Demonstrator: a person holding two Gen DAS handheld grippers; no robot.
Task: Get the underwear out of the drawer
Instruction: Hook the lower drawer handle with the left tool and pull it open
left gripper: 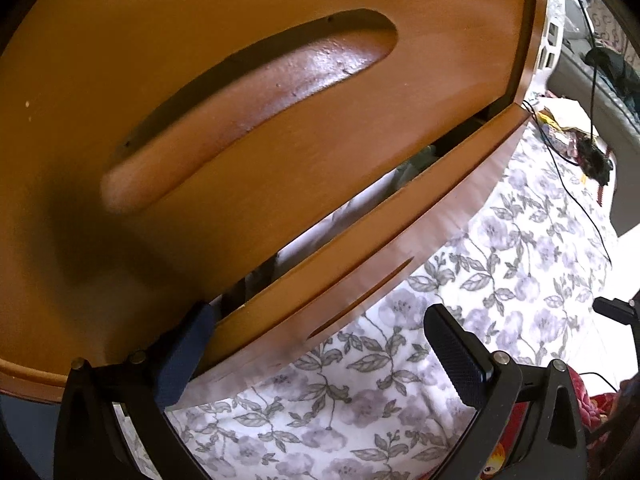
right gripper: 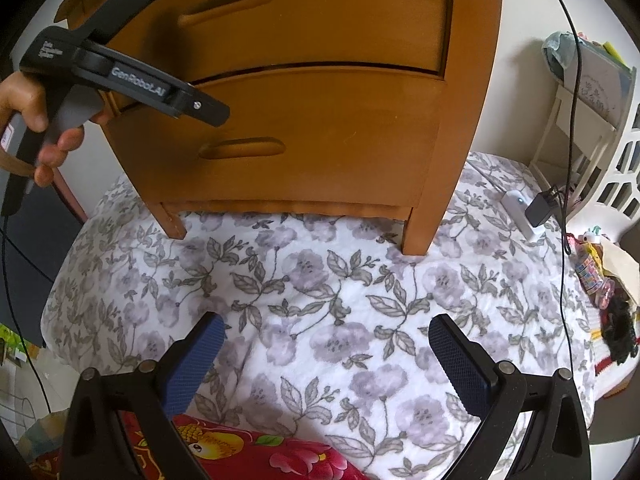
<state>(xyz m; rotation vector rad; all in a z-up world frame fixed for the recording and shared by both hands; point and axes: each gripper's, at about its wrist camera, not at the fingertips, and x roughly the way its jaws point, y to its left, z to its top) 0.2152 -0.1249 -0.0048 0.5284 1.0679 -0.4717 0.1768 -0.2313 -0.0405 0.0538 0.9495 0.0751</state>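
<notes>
both my jaws stand released. left gripper (left gripper: 320, 344) sits at the lower drawer (left gripper: 352, 248), slightly ajar; right gripper (right gripper: 326, 354) hovers over the bed (right gripper: 320, 280). pale fabric (left gripper: 344, 216), likely underwear, shows in the gap: soft, light. pinch a raised fold.

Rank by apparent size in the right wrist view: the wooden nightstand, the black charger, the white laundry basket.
1. Wooden nightstand, largest.
2. White laundry basket, cut off by the frame edge, so its full size is unsure.
3. Black charger, smallest.
</notes>
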